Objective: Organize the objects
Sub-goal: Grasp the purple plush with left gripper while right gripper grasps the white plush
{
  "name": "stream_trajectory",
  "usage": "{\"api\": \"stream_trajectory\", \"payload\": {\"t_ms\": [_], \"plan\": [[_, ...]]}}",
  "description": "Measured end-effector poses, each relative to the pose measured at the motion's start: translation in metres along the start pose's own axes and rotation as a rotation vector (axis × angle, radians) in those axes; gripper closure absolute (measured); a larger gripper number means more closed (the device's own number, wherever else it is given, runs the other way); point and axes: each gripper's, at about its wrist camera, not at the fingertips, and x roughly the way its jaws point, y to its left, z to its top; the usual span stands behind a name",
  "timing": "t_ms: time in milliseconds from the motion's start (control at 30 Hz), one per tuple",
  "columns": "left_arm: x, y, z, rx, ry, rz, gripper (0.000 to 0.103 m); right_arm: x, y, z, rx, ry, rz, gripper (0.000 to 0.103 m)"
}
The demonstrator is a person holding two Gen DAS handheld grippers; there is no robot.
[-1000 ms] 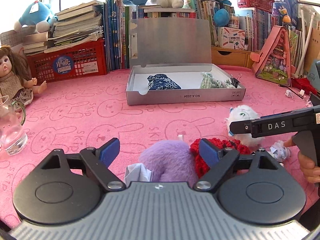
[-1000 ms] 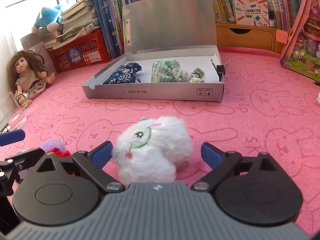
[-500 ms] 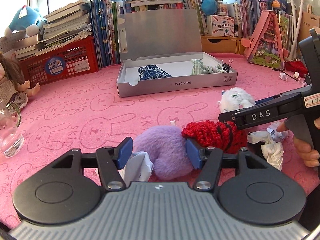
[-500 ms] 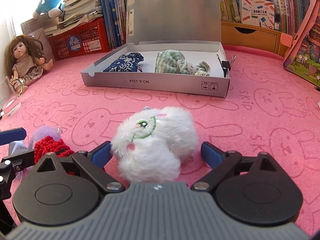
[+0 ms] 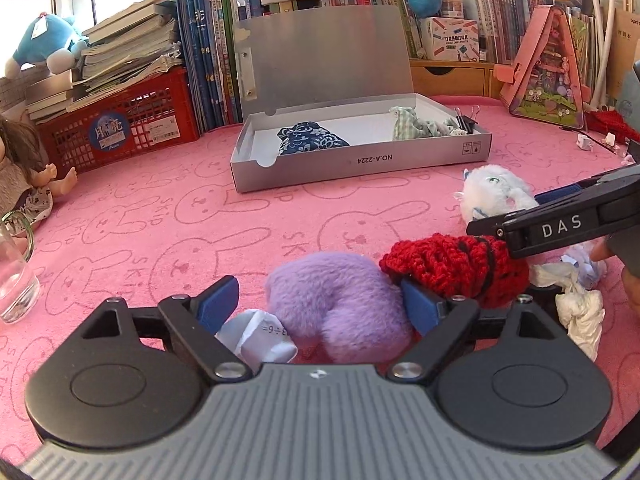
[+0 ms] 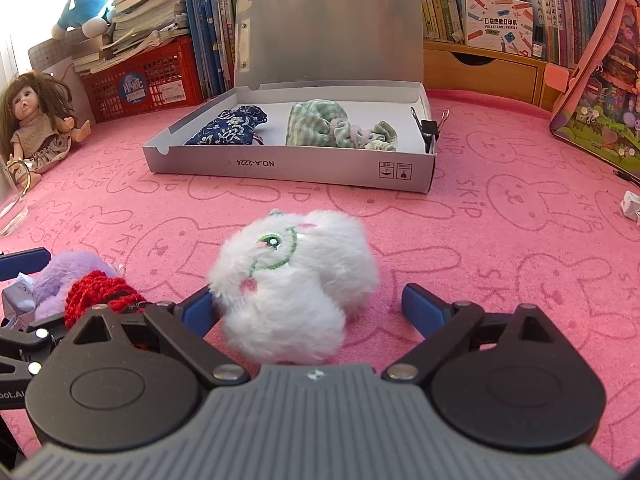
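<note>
My left gripper (image 5: 318, 304) is open around a purple plush (image 5: 338, 304) on the pink mat; its right finger touches the plush, and a crumpled paper (image 5: 260, 338) lies by the left finger. A red knitted piece (image 5: 452, 268) lies just right of the plush. My right gripper (image 6: 310, 306) is open around a white fluffy plush (image 6: 294, 280), which leans on its left finger. An open grey box (image 5: 360, 164) farther back holds a blue patterned pouch (image 5: 310, 142) and a green checked cloth (image 5: 420, 128). The box (image 6: 288, 166) also shows in the right wrist view.
A doll (image 6: 36, 120) and a glass jug (image 5: 14, 276) are at the left. A red crate (image 5: 116, 124) with books, upright books and a pink house-shaped bag (image 5: 548, 68) line the back. White crumpled tissue (image 5: 580, 308) lies at the right.
My left gripper closed partly on the purple plush half a second ago and has since opened wider again. My right gripper has edged closer around the white plush and stays open.
</note>
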Motion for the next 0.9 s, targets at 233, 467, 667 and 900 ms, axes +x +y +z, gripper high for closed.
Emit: {"api": "stream_trajectory", "payload": {"t_ms": [233, 467, 667, 900], "plan": [[0.006, -0.003, -0.001, 0.016, 0.002, 0.02, 0.006, 0.001, 0.0, -0.001, 0.004, -0.009, 0.001, 0.004], [0.008, 0.002, 0.0, -0.018, -0.004, 0.044, 0.004, 0.002, 0.003, -0.003, -0.004, -0.026, -0.011, 0.003], [-0.013, -0.003, -0.003, 0.007, -0.068, 0.049, 0.019, 0.003, 0.004, -0.004, -0.013, -0.032, -0.011, 0.001], [-0.015, -0.009, -0.009, 0.033, -0.059, 0.014, 0.031, 0.003, 0.004, -0.005, -0.011, -0.037, -0.009, 0.001]]}}
